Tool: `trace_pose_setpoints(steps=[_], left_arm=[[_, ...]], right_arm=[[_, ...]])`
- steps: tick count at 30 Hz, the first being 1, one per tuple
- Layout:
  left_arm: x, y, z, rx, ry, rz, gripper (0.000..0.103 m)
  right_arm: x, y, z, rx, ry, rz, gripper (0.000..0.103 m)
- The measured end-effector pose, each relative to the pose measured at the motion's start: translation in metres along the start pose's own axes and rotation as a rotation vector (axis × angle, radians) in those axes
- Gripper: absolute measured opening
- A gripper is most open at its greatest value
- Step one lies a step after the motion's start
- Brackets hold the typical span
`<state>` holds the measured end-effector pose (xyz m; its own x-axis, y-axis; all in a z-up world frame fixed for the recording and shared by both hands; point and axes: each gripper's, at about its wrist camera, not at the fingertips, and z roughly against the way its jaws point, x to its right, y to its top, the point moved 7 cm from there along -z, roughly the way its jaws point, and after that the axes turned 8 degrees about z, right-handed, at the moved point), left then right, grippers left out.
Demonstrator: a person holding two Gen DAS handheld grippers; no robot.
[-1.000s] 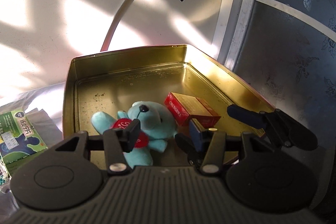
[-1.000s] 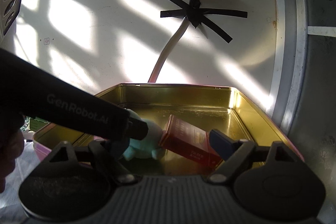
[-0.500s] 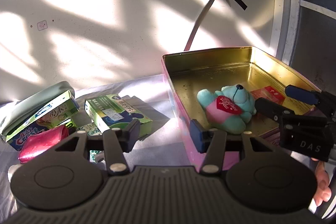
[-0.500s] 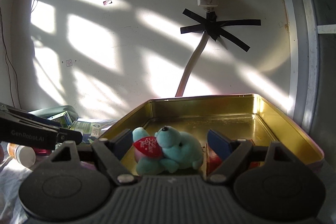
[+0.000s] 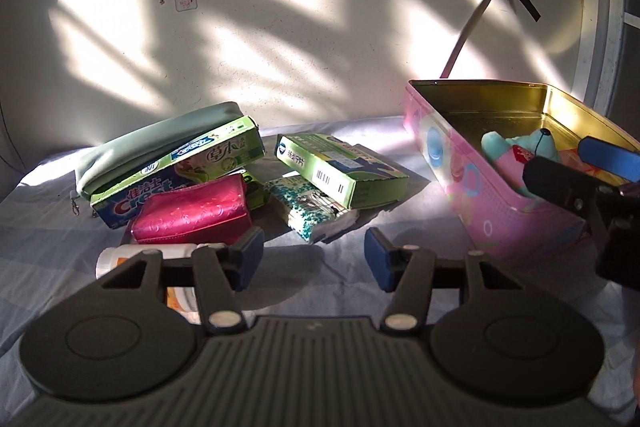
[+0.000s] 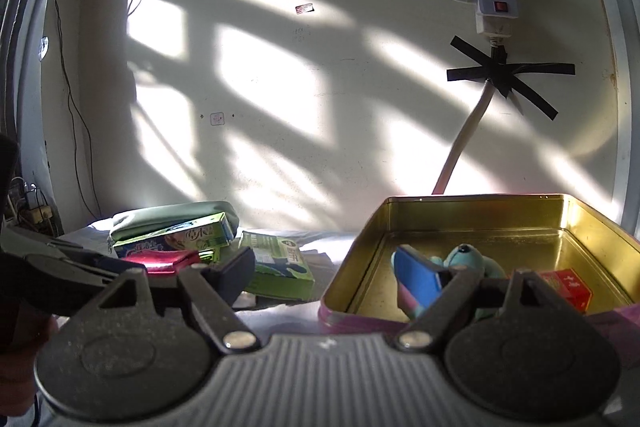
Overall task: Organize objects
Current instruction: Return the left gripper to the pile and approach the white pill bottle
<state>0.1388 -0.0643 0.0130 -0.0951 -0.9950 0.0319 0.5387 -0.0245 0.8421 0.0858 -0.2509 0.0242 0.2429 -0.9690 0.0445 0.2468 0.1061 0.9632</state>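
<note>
The turquoise plush bear with a red heart [image 5: 532, 153] lies in the pink gold-lined rectangular tin [image 5: 472, 179] beside a red carton [image 6: 568, 287], while my left claw [image 5: 314, 259] hangs spread and empty above the grey cloth near the green boxes [image 5: 340, 167], and my right claw [image 6: 328, 275] gapes too.

the left wrist view sits low and close behind its own jaws, facing the sunlit wall [image 5: 280, 39] with the pink tin [image 5: 472, 187] off to the right of centre and the pile of boxes left of the tin. the right wrist view looks from a little farther back and higher toward that wall [image 6: 280, 107], the tin [image 6: 472, 215] right of centre. both share the tin, the boxes left of it and the taped cable [image 5: 472, 27] [image 6: 464, 147] above it.
</note>
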Motion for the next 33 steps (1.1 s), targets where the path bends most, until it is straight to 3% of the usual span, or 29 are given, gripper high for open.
trace_pose_setpoints(steps=[8,20,27,33], left_arm=[[-0.047,-0.022,0.003,-0.008,0.049,0.062,0.059],[-0.115,-0.042,0.01,0.095,0.091,0.162,0.059],[-0.123,-0.049,0.004,0.09,0.067,0.203,0.059],[-0.127,-0.048,0.002,0.088,0.051,0.233,0.062]], right_arm=[[-0.054,-0.015,-0.016,-0.068,0.078,0.054,0.074],[-0.109,-0.024,-0.038,-0.122,0.156,0.081,0.072],[-0.12,-0.043,-0.052,-0.175,0.172,0.063,0.07],[-0.113,-0.042,-0.048,-0.154,0.183,0.017,0.071]])
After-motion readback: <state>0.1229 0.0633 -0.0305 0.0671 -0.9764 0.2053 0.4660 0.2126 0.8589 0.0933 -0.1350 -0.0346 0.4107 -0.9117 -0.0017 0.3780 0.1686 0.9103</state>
